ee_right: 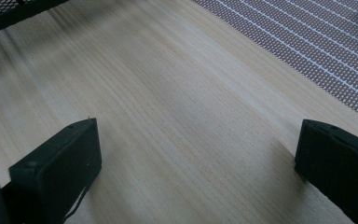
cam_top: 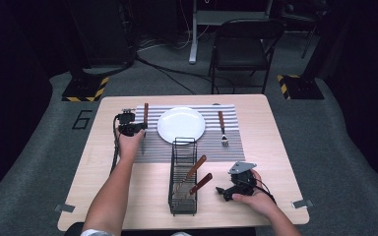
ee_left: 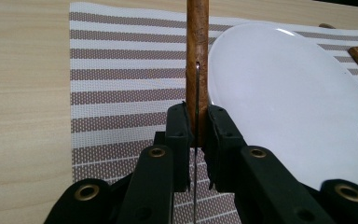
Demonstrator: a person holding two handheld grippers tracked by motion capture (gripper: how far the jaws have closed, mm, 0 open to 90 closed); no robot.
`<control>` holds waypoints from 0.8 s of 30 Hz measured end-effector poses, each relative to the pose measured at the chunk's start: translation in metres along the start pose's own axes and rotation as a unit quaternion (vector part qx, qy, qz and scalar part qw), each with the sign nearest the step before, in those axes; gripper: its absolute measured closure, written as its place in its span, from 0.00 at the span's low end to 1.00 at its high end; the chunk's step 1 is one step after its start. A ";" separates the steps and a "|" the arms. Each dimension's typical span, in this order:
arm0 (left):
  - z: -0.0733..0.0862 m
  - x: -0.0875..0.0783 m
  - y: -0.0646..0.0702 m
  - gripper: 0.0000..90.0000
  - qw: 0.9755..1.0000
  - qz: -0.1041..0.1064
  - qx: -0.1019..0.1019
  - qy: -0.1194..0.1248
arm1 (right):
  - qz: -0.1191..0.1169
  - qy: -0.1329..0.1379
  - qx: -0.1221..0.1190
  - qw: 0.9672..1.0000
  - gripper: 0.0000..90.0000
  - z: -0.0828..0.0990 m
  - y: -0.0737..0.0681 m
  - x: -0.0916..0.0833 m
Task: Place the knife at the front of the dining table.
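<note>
At the bottom of the left gripper view, the left gripper (ee_left: 196,128) has its fingers (ee_left: 177,135) pinching a wooden-handled knife (ee_left: 198,60). The brown handle runs straight up the frame from between the fingers, and the thin metal blade shows edge-on as a line running down the gap toward the bottom of the frame. The knife's long axis is therefore in line with the gripper's own axis, with the handle leading and the blade trailing.

In the high view, the left gripper (cam_top: 130,125) sits left of centre, over the left edge of the striped placemat (cam_top: 226,147). The knife (cam_top: 145,118) lies just to the left of the white plate (cam_top: 181,124), apart from its rim, and parallel to the fork (cam_top: 222,129) placed on the mat at the plate's right.

Judgement: the step in hand is setting the knife down on the mat beside the plate. The move depends on keeping the long axis parallel to the plate's left rim while lowering.

The right gripper (cam_top: 226,191) rests on the bare desk (cam_top: 275,162) at lower right, with its fingers (ee_right: 56,172) spread wide and nothing between them. It lies just right of the black wire basket (cam_top: 183,177), which holds two more wooden-handled utensils (cam_top: 197,177). The right hand is the nearer one to that basket.
</note>
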State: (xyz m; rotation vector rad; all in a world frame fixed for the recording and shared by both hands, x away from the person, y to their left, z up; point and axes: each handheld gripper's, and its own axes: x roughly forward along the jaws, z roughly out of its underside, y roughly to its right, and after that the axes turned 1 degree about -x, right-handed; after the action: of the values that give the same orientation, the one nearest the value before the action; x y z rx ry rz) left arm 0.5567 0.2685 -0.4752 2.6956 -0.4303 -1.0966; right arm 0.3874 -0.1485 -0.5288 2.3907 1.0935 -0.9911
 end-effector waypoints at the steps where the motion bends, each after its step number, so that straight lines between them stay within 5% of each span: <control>1: 0.000 0.001 -0.001 0.90 1.000 0.000 -0.001 -0.003 | 0.000 0.000 0.000 1.000 0.00 0.000 0.000 0.000; 24: 0.010 0.028 -0.010 0.90 0.998 -0.004 -0.058 -0.012 | 0.000 0.000 0.000 1.000 0.00 0.000 0.000 0.000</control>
State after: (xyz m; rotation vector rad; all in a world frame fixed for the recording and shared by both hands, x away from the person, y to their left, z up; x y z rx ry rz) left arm 0.5705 0.2674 -0.5028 2.5878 -0.3475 -1.1209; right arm 0.3874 -0.1485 -0.5288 2.3907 1.0936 -0.9908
